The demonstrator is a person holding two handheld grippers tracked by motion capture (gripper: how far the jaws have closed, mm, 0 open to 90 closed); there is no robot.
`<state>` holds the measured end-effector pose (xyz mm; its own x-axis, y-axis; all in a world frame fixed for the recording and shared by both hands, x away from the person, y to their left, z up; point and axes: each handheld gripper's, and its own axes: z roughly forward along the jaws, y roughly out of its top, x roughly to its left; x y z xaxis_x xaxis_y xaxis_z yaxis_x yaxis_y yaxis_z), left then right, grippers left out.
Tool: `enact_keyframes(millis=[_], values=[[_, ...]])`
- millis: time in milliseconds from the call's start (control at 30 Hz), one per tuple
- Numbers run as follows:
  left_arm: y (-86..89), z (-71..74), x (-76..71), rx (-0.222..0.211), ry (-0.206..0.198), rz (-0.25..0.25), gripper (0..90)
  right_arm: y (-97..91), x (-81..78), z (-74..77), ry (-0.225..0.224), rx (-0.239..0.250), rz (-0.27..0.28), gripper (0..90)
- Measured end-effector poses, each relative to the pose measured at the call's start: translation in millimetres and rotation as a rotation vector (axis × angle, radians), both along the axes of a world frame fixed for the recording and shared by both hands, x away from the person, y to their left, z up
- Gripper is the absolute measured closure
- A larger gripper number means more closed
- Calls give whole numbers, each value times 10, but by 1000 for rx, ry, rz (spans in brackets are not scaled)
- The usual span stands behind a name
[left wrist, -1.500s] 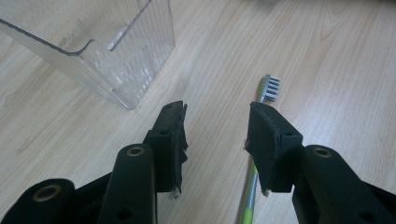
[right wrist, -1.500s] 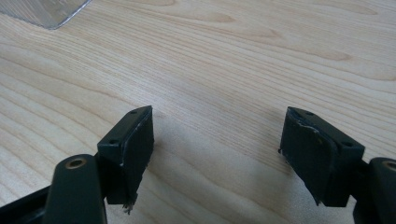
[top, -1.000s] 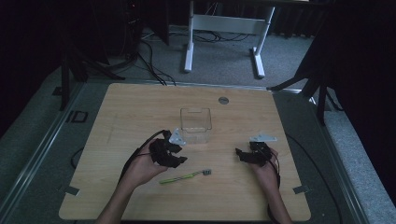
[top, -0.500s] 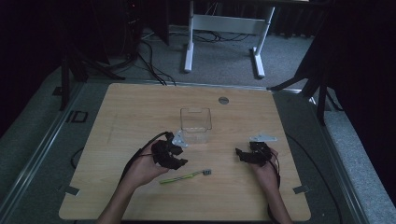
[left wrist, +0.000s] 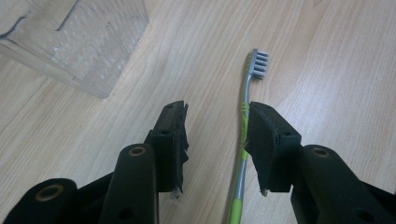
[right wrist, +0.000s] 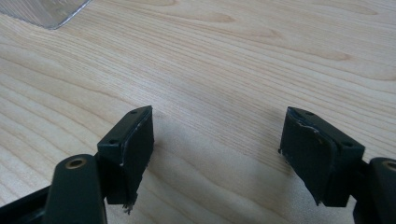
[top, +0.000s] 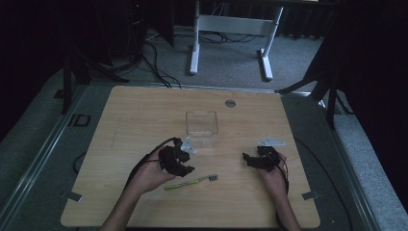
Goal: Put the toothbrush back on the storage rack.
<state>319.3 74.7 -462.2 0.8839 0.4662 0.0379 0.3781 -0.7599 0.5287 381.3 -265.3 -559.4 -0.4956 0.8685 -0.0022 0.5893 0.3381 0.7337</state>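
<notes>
Toothbrush (left wrist: 243, 140) flat, bristles away from left gripper (left wrist: 217, 126); jaws wide, astride handle.

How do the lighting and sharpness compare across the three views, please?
High view: dim, the surroundings almost black, the toothbrush small and soft. Left gripper view: bright and even, toothbrush bristles crisp, the clear container showing faint glints. Right gripper view: bright, wood grain on the table sharp, soft shadows under the jaws.
</notes>
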Motion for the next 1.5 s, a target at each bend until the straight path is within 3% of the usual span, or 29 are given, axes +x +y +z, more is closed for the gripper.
enact_keyframes(millis=[1000,1500], values=[[-132,-114,1,74,59,-33,583,0,0,0,0,0,0,257],[-190,-160,-3,106,83,-24,595,0,0,0,0,0,0,257]])
